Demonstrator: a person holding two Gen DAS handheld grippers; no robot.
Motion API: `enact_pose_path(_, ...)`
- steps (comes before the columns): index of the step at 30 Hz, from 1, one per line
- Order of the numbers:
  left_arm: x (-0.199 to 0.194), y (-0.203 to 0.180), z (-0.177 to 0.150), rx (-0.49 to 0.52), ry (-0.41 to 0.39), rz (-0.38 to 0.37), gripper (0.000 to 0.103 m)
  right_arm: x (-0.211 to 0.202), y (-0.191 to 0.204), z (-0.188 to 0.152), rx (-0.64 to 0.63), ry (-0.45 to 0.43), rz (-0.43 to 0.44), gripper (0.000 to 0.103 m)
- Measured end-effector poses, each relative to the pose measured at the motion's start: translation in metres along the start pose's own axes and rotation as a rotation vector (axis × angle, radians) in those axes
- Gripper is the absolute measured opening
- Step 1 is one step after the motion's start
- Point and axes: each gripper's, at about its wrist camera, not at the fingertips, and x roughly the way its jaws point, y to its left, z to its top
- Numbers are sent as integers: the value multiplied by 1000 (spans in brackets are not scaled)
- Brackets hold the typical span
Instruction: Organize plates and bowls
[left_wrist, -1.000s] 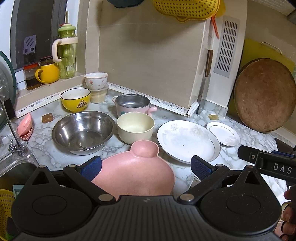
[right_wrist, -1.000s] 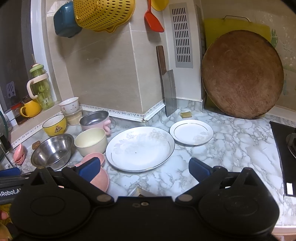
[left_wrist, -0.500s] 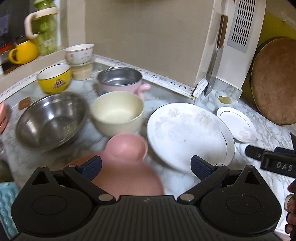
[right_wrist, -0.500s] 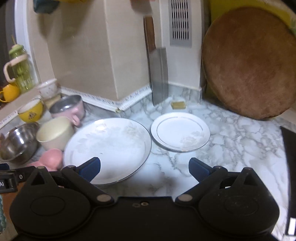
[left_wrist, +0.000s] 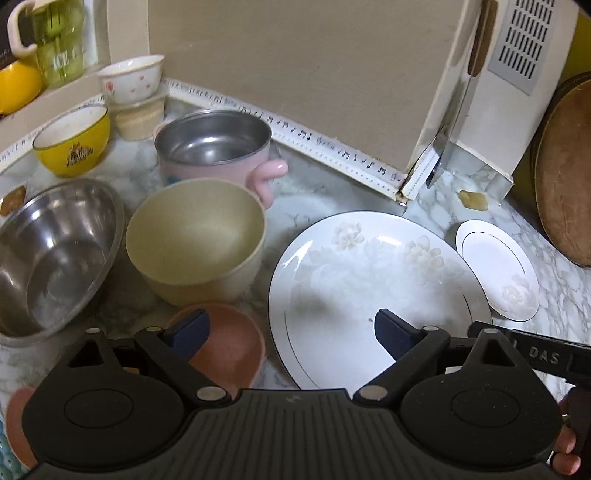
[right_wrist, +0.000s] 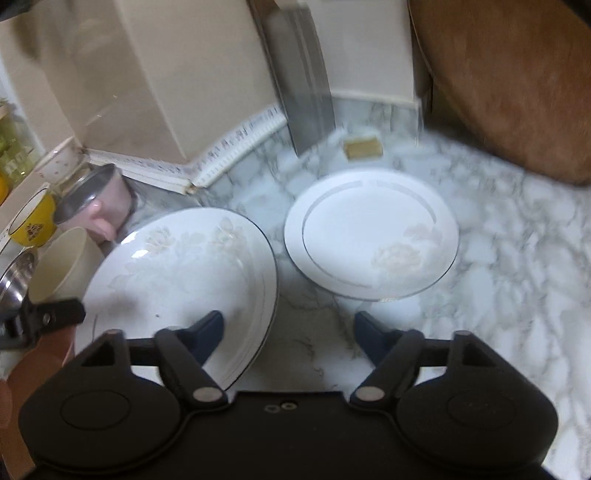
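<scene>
Both hand-held grippers over marble bench (right_wrist: 498, 258), nothing grasped.
Left hand-held gripper (left_wrist: 288, 332) released, jaws narrowing, straddles gap between pink dish (left_wrist: 229, 343) and large plate (left_wrist: 369, 280).
Right hand-held gripper (right_wrist: 288, 328) closing on nothing, beside large plate rim, below small plate (right_wrist: 369, 236); likely lining up to stack plates.

Plates (left_wrist: 373, 273), bowls (left_wrist: 195, 236) on marble counter (right_wrist: 517, 258)

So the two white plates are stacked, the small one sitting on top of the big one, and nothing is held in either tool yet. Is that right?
Not quite. The small plate lies beside the big plate on the marble counter, not on it; the right wrist view shows this. Nothing is held in either tool.
</scene>
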Motion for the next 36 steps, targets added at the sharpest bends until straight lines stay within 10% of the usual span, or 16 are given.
enact_pose_path(15,2,3,4,-8,-6,5,82,19,-5,8,106,87,130,13)
enact_pose_path(36,40,-13,20,45,65,1,64,0,-44,-6,128,75,161,10)
